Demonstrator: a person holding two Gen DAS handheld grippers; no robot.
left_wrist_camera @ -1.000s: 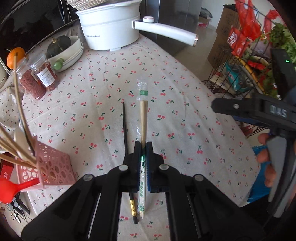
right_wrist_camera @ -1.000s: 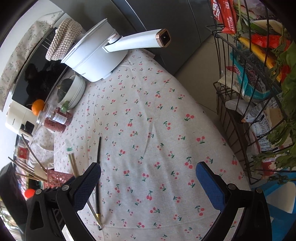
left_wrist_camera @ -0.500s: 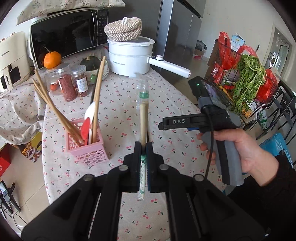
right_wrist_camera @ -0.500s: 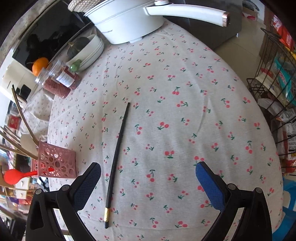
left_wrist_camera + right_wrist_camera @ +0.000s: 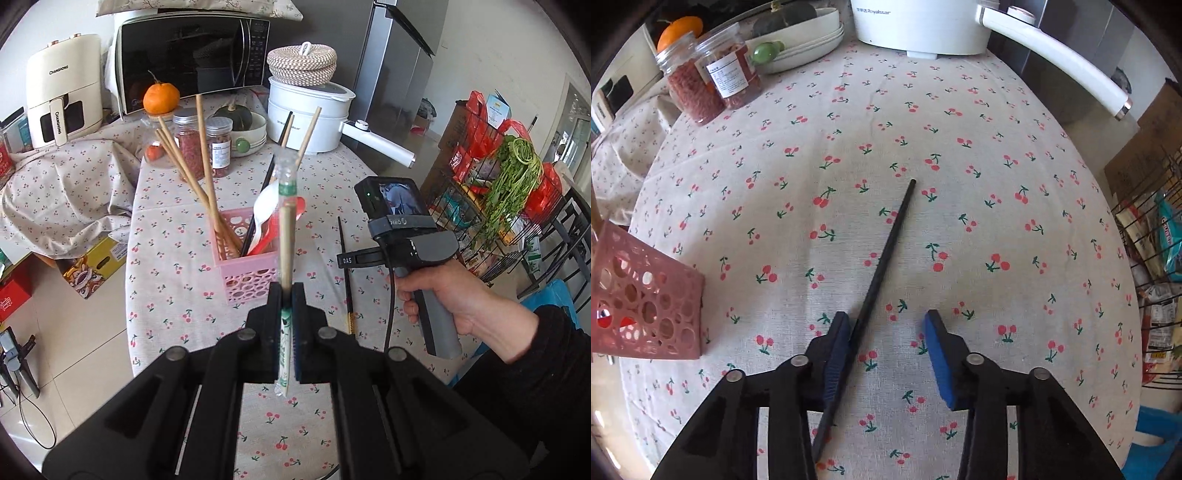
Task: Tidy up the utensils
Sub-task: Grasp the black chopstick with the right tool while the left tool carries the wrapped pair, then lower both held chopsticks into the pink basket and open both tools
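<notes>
Wrapped chopsticks held up, black chopstick flat on your bench, pink basket already stocked.

Your wrapped wooden chopsticks (image 5: 285, 236), in a clear sleeve with green print, stand nearly upright in front of the pink perforated basket (image 5: 246, 275). That basket holds several bare wooden chopsticks (image 5: 207, 177) leaning left, a black chopstick (image 5: 266, 188) leaning right, a white spoon (image 5: 266, 206) and a red utensil (image 5: 269, 236). Your loose black chopstick (image 5: 884, 258) with a gold band near one end lies flat on the cherry-print cloth, well right of the basket, angled diagonally.
</notes>
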